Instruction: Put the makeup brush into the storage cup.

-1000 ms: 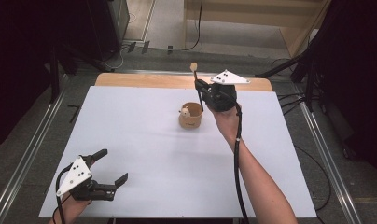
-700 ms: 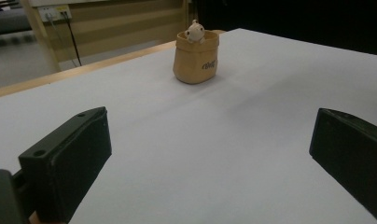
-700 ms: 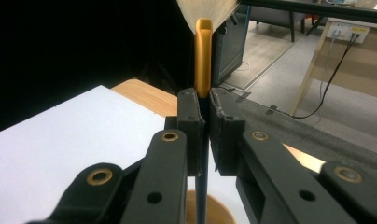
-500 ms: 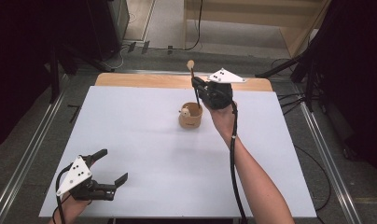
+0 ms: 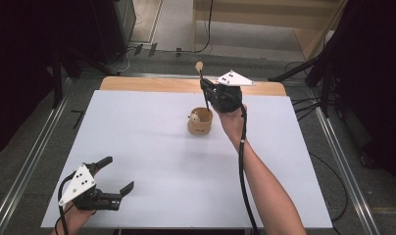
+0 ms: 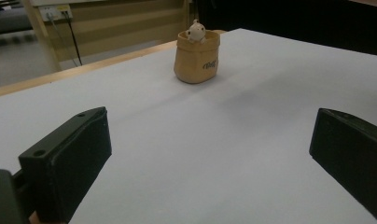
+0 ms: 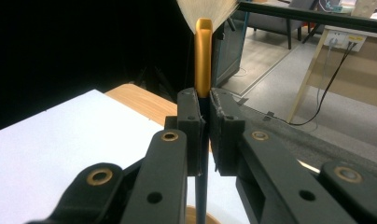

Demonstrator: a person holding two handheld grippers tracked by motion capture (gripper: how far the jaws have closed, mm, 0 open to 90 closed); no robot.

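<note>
1. High view: your right gripper is raised over the far middle of the white table, just behind the small tan pouch.
2. Its jaws are closed tight on a makeup brush. The brush stands nearly upright, with the pale bristle head on top and the dark handle going down toward the pouch opening. I cannot tell if the handle tip touches the pouch.
3. Right gripper view: you see the gold ferrule of the brush come out above the two pads, and the thin handle runs down between them.
4. The pouch stands upright, with a small white figure at its rim.
5. Your left gripper lies low at the near left corner of the table, jaws wide apart and nothing between them, well apart from the pouch.
6. Left gripper view: the pouch is far ahead between the two black jaws.
</note>
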